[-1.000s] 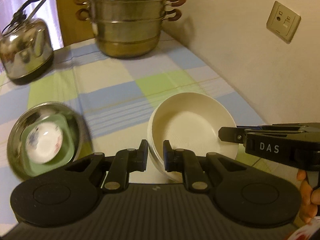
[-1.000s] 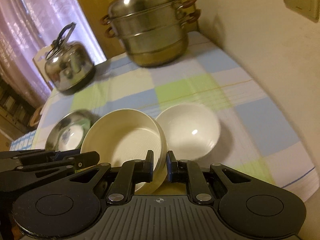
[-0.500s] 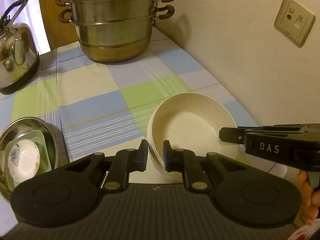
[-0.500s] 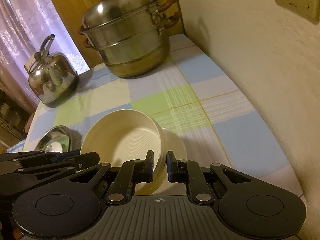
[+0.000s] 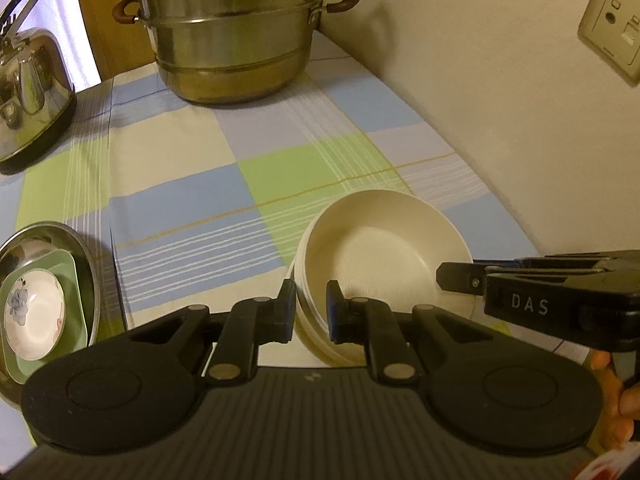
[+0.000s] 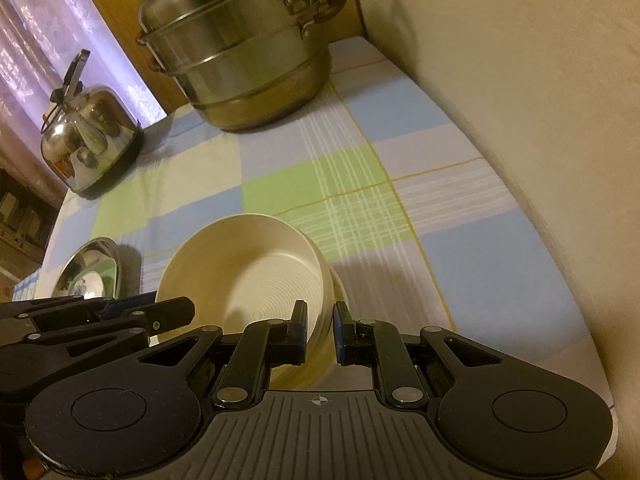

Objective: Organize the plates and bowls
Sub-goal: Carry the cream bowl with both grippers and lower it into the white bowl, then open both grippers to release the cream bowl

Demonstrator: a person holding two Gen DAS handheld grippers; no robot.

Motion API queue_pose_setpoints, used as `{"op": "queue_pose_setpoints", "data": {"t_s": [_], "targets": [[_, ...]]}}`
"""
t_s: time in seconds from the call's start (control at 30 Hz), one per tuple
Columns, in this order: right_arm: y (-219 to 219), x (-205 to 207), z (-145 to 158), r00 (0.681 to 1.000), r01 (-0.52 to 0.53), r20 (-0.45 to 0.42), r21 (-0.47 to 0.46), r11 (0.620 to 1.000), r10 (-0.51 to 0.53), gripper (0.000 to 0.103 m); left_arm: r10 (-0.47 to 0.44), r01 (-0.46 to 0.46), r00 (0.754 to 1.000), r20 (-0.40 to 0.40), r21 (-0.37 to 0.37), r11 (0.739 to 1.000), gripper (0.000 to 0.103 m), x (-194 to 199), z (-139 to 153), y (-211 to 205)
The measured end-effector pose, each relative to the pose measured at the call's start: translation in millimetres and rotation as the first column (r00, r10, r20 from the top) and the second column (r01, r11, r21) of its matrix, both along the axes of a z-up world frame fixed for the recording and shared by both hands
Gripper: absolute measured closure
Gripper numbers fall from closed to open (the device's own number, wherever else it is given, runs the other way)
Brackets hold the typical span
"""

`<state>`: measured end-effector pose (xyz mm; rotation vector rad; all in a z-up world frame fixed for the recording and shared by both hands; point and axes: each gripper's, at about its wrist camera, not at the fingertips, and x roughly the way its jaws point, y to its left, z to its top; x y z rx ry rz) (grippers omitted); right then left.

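Note:
A cream ribbed bowl (image 5: 380, 256) is held by both grippers. My left gripper (image 5: 311, 308) is shut on its near left rim. My right gripper (image 6: 320, 328) is shut on its right rim; the bowl (image 6: 244, 276) shows in that view too. It sits in or just over a white bowl (image 6: 340, 286), of which only a sliver of rim shows. At the left a steel bowl (image 5: 86, 256) holds a green dish (image 5: 68, 264) and a small white flowered dish (image 5: 34, 314).
A large steel steamer pot (image 5: 232, 28) stands at the back by the wall (image 5: 500, 80). A steel kettle (image 5: 28, 92) stands at the back left. The checked tablecloth (image 5: 200, 168) covers the table, whose right edge runs along the wall.
Both grippers carried the cream bowl to the right, over the white bowl, which is now almost fully covered. The steel bowl has slid toward the left edge of both views.

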<state>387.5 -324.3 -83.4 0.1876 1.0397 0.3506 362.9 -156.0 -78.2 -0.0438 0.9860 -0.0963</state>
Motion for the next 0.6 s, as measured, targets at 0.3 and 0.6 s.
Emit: {"op": "queue_pose_setpoints", "data": {"t_s": [0.3,0.6], "targets": [[-1.6,7.3,-8.6,1.0,-0.017,-0.024,0.003,1.0,0.017,0.09,0.025,-0.025,0.999,-0.039,-0.011,1.0,0.089,4.5,-11.8,1.0],[-0.2,9.4,-10.7,0.999,-0.03,-0.024,0.009,1.0,0.03,0.09,0.05,-0.051,0.998,-0.041,-0.009,0.999,0.086,5.9,-13.2,-2.4]]}}
